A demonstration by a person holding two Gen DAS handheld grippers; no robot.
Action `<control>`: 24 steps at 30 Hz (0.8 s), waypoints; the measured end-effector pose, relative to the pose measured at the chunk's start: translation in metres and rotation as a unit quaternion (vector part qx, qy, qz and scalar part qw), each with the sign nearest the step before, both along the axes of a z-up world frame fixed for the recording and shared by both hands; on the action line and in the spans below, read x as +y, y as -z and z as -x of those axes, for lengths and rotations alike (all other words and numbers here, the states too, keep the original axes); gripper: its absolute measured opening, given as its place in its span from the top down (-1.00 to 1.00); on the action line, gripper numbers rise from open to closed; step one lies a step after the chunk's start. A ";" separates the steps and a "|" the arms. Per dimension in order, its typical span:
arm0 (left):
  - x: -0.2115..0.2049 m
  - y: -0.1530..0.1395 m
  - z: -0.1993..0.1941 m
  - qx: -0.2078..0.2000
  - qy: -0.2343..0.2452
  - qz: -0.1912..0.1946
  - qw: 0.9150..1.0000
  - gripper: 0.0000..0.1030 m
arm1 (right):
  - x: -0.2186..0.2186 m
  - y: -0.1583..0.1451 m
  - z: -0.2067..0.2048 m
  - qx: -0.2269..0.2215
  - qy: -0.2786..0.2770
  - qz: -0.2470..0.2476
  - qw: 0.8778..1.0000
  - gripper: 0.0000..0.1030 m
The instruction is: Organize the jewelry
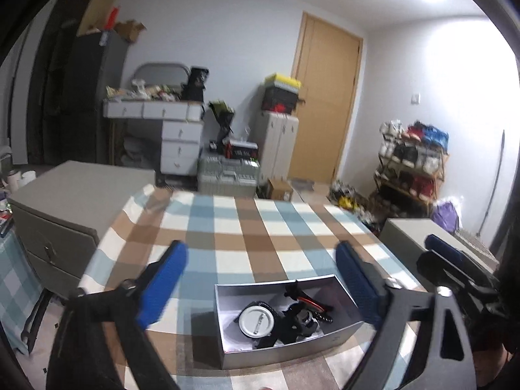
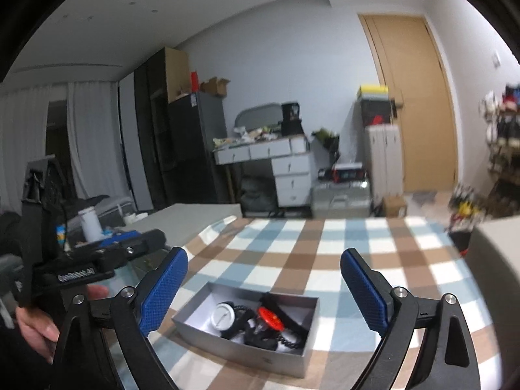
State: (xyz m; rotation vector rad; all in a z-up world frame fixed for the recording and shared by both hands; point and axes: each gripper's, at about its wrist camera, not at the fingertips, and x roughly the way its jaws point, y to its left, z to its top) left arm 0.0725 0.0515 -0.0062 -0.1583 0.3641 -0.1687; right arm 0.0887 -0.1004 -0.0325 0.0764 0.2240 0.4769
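An open silver box [image 1: 292, 351] [image 2: 234, 347] rests on the checked tablecloth [image 1: 243, 227] near its front edge. Inside lie a white round disc [image 1: 256, 321] [image 2: 224, 315], a red piece [image 2: 271, 318], a black beaded chain [image 2: 289, 341] and other dark pieces tangled together. My left gripper [image 1: 261, 250] hovers above and behind the box, open, its blue pads [image 1: 162, 286] wide apart with nothing between them. My right gripper [image 2: 265, 255] is likewise open and empty over the box. Each gripper shows at the edge of the other's view, the left one held by a hand [image 2: 32, 325].
Grey cabinets stand beside the table at left [image 1: 65, 195] and right [image 1: 422, 230]. Beyond the far edge are a white desk with drawers [image 1: 175, 130], stacked cases [image 1: 227, 175], a shoe rack [image 1: 412, 162] and a wooden door [image 1: 325, 97].
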 end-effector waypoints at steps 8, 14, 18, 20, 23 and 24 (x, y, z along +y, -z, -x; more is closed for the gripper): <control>0.011 0.008 0.016 -0.061 -0.061 -0.032 0.996 -0.97 | -0.005 0.015 0.013 -0.037 0.035 0.000 0.999 -1.00; 0.014 0.022 0.022 -0.105 -0.098 -0.047 0.989 -0.98 | -0.008 0.027 0.021 -0.069 0.054 0.008 0.996 -1.00; 0.015 0.038 0.010 -0.088 -0.111 -0.049 0.989 -0.98 | -0.005 0.040 0.014 -0.063 0.060 0.033 0.996 -1.00; 0.014 0.047 0.007 -0.081 -0.116 -0.057 0.988 -0.97 | -0.007 0.045 0.011 -0.057 0.065 0.041 0.995 -1.00; 0.012 0.057 0.001 -0.064 -0.116 -0.064 0.989 -0.97 | -0.007 0.052 0.003 -0.044 0.063 0.045 0.996 -1.00; 0.012 0.060 0.002 -0.062 -0.115 -0.064 0.989 -0.97 | -0.007 0.054 0.002 -0.041 0.064 0.046 0.996 -1.00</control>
